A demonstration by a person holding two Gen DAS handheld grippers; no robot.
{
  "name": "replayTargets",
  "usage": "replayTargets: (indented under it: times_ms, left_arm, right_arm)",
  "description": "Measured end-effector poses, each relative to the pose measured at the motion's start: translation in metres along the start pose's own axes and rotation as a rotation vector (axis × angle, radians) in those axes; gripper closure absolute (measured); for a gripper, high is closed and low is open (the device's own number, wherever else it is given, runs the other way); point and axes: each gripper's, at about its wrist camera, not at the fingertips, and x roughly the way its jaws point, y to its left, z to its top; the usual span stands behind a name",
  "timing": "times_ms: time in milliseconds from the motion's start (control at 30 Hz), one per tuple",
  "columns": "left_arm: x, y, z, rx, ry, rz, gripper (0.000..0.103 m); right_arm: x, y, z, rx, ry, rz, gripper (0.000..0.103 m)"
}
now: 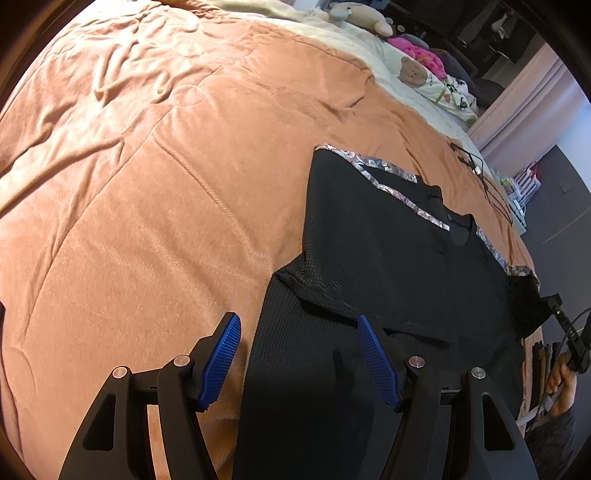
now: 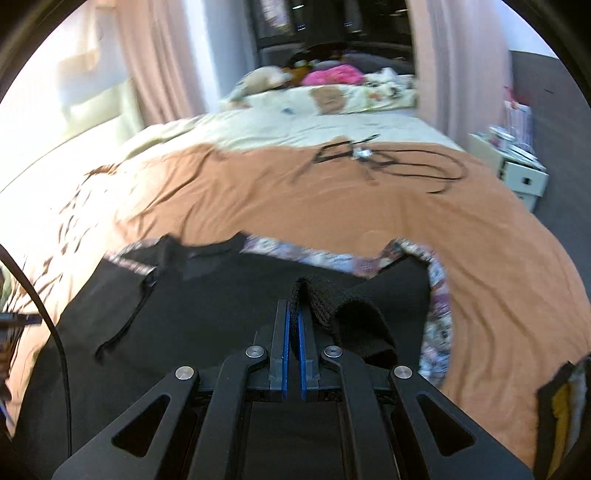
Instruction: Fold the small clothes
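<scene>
Pinched between the closed blue pads of the right gripper [image 2: 293, 314] was a fold of the black garment [image 1: 388, 266], which lay flat on the orange blanket [image 1: 147, 184] while the left gripper [image 1: 299, 350] hovered wide apart over its edge, no legible writing showing anywhere.

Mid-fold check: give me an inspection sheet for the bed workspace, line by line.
Surface: orange blanket, wrinkled, over a cream sheet.
Job's things: black top with floral trim, spread out, partly folded.
Clutter: stuffed toys and pink fabric at the bed's far end.
Grippers: left gripper open, over the top's edge; right gripper shut on a fold of the top.
Cables: black cable lying loose on the blanket.
Surroundings: pink curtains, white drawer unit.
</scene>
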Motion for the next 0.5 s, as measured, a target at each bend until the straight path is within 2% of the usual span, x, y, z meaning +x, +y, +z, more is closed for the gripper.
replayTargets:
  times_ms: [67,133,167,200,267,400,500]
  left_arm:
    - [-0.001,0.002,-0.002,-0.006,0.0,-0.001,0.035]
    - [-0.002,0.005,-0.002,-0.014,0.0,-0.004,0.035]
    - [-0.003,0.006,-0.003,-0.017,-0.002,-0.005,0.035]
    - [-0.003,0.007,-0.003,-0.018,-0.003,-0.005,0.035]
    - [-0.005,0.008,-0.004,-0.017,-0.005,-0.008,0.035]
    - [-0.008,0.008,-0.004,-0.014,-0.011,-0.018,0.035]
    - [-0.01,0.007,-0.004,-0.013,-0.018,-0.023,0.035]
  right_arm:
    - [0.005,0.005,-0.005,-0.022,0.065,0.035,0.101]
    - [0.018,0.009,-0.014,-0.033,0.148,0.083,0.096]
    - [0.023,0.011,-0.02,-0.042,0.182,0.1,0.082]
    - [0.024,0.012,-0.023,-0.044,0.195,0.115,0.055]
    - [0.017,0.006,-0.028,-0.03,0.18,0.142,0.028]
    - [0.001,-0.016,-0.031,0.025,0.146,0.12,0.027]
    - [-0.006,-0.041,-0.033,0.065,0.135,0.028,0.027]
